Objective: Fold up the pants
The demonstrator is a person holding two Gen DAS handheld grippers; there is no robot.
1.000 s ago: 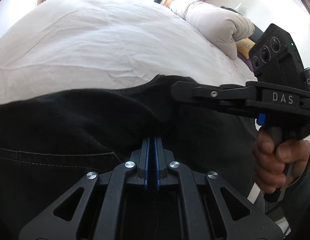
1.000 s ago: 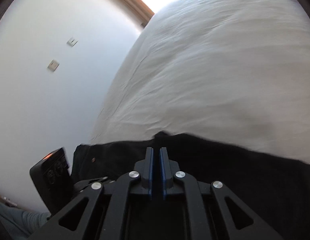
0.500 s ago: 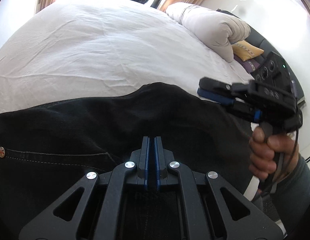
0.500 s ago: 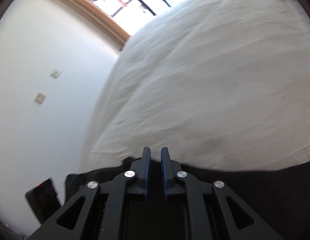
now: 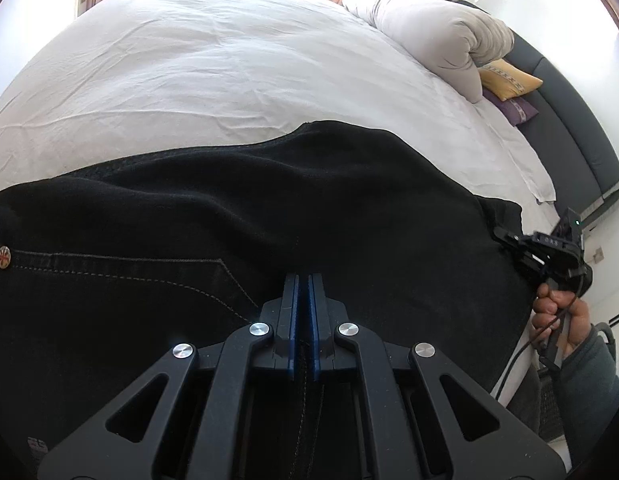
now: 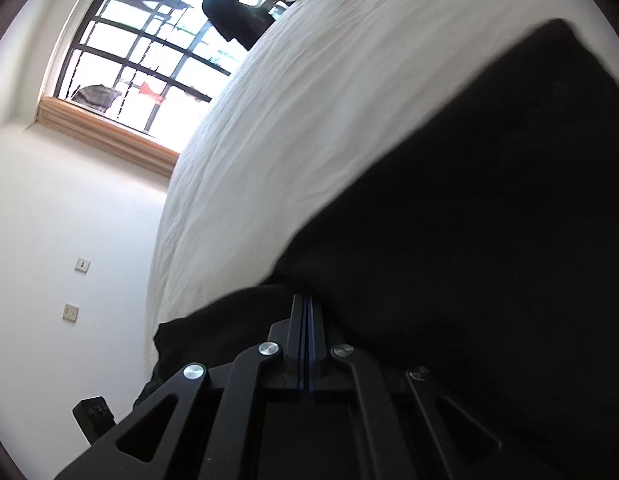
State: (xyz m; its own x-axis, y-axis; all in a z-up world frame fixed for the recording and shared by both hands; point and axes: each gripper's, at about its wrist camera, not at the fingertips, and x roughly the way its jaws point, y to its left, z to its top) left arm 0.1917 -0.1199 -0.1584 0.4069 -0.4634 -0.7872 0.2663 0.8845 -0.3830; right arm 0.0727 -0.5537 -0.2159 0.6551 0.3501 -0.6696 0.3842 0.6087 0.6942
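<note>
White bedding (image 5: 229,60) lies beneath the black pants (image 5: 269,208), whose length runs sideways between your grippers: your left gripper (image 5: 303,300) is pinched nearly closed on the near edge, your right gripper (image 6: 308,316) clamped on the far end

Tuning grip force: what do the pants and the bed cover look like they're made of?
Pants: likely black denim, matte, going by the contrast topstitching along a pocket seam and a metal rivet. Bed cover: white woven sheet, probably cotton or a blend, matte with fine creases. Both the left gripper and the right gripper are shut on the pants.
</note>
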